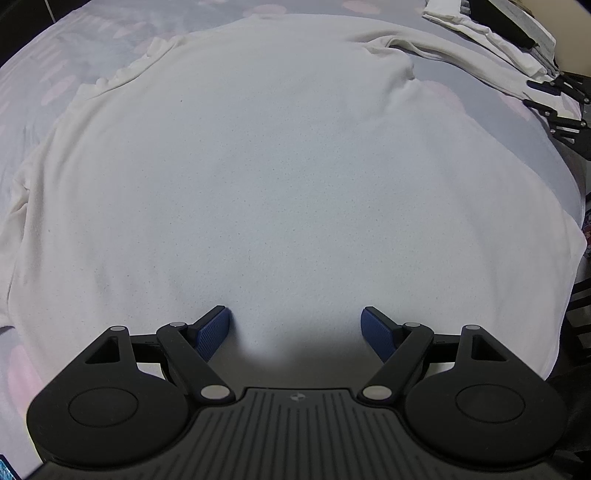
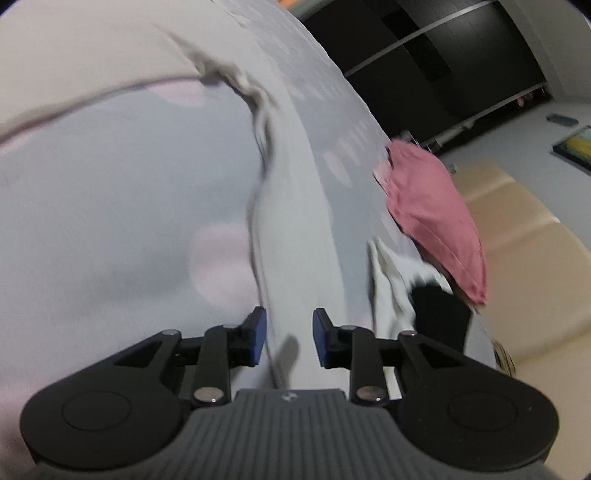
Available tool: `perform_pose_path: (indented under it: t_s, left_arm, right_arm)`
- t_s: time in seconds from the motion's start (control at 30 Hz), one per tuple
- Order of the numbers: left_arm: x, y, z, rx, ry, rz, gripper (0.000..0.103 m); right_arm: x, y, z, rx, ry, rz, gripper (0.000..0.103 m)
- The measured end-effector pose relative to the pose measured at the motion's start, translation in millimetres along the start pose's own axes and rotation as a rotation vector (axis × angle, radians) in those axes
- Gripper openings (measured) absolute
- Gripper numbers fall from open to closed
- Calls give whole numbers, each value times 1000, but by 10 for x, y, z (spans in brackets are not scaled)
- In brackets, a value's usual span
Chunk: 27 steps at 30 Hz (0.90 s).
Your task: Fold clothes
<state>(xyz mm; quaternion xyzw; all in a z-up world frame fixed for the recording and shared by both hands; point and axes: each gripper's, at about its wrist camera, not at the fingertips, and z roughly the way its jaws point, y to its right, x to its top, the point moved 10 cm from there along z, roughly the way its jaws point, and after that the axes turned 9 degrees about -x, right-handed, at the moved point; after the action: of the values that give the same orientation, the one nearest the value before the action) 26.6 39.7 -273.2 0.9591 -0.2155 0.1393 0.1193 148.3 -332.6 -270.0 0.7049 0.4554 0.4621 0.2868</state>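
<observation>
The left gripper (image 1: 295, 326) is hanging with its jaws spread wide over the hem end of the white long-sleeved top (image 1: 258, 166), nothing between the blue pads (image 1: 214, 330), which are sitting at or just above the cloth (contact is hard to judge). The top is lying flat on the patterned bedsheet (image 1: 55, 66), its collar at the far side and one sleeve (image 1: 461, 55) running out toward a stack of folded clothes (image 1: 491, 33).

The right gripper (image 2: 289, 339) is standing partly open astride that sleeve (image 2: 280, 206), the fabric passing between the pads without being pinched. Beyond the sleeve, a pink garment (image 2: 436, 206) and a crumpled white piece (image 2: 391, 288) are lying near the sheet's edge.

The likely trouble: if the right jaws close too high, they may catch only the sleeve's top layer, or snag the bedsheet with it, dragging the top askew. The left gripper, holding nothing, is giving the body no anchor against such a pull.
</observation>
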Motion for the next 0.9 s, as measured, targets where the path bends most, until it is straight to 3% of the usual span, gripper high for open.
perform_pose_path:
  t_s: [0.13,0.2,0.23,0.27,0.5,0.6,0.67,0.77,0.9]
  left_arm:
    - [0,7,10,0,1,1,78]
    - [0,0,9,-1,1,1,78]
    - [1,-2,9,-2,1,1,78]
    - [1,-3,9,-3,1,0,78]
    - [-12,-9,16,-13,15,0,78]
    - [-10,-7,16,-11,16,0,78]
    - [-11,-3,11,-10,15,0,78]
    - [-11,-1,9,-7,13,0,78]
    - [-2,13,32,3,5,1,78]
  right_arm:
    - [209,-111,136,5,35,-24,28]
    - [253,-172,200,-17,21,-79,21]
    - [250,-182,219,-25,7,-97,10]
    - [247,-191,238,-32,-7,-115,6]
    - [49,30,124,-84,-58,-115,5]
    - [-143,160,166,-104,-125,-76,0]
    - [-189,145,191,-65,-145,-48,1]
    - [27,141,94,-43,-70,24,4]
    - [638,52,54,20,37,156,7]
